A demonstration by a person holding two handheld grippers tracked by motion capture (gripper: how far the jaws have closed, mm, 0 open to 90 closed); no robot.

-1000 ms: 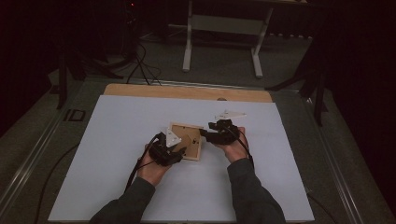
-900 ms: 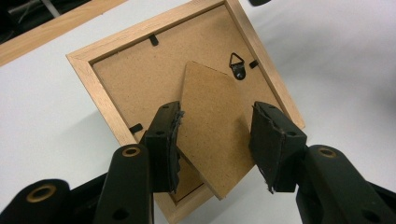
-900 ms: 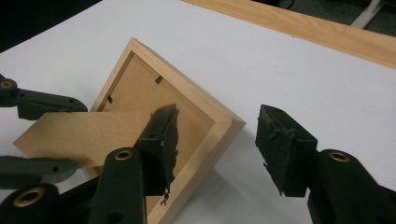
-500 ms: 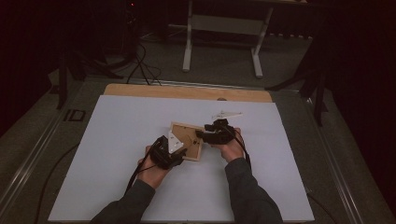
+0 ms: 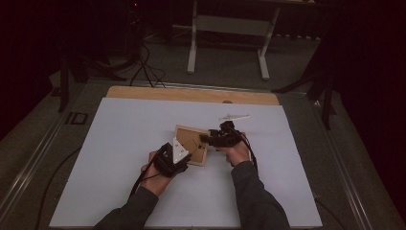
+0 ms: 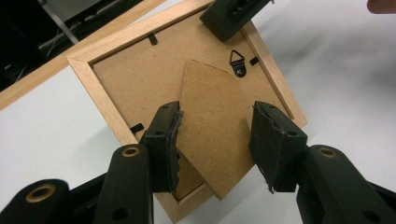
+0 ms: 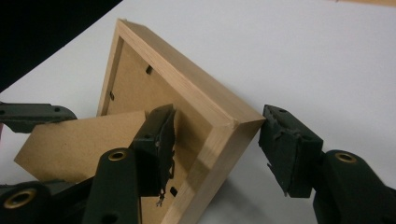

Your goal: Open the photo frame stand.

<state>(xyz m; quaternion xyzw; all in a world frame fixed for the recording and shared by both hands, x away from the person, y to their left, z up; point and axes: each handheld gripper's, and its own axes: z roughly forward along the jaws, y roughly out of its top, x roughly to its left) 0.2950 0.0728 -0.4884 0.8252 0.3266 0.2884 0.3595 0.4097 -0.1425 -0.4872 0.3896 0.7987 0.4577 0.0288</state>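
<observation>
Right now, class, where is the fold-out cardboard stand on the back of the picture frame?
In the left gripper view, the cardboard stand lies between the left claw's open jaws, angled across the frame's back, just below the metal hanger.

A square wooden picture frame (image 5: 191,145) lay back-side up near the middle of a white sheet-covered table (image 5: 115,143). A brown fibreboard easel stand (image 6: 212,140) rested on the frame's backing board, with a small metal hanging hook (image 6: 238,60) beyond it. The left gripper (image 5: 179,155) sat at the frame's near-left corner, the right gripper (image 5: 207,139) at its right edge. A small white strip (image 5: 234,116) lay behind the frame, to the right. A wooden board edge (image 5: 191,94) ran along the table's far side.
</observation>
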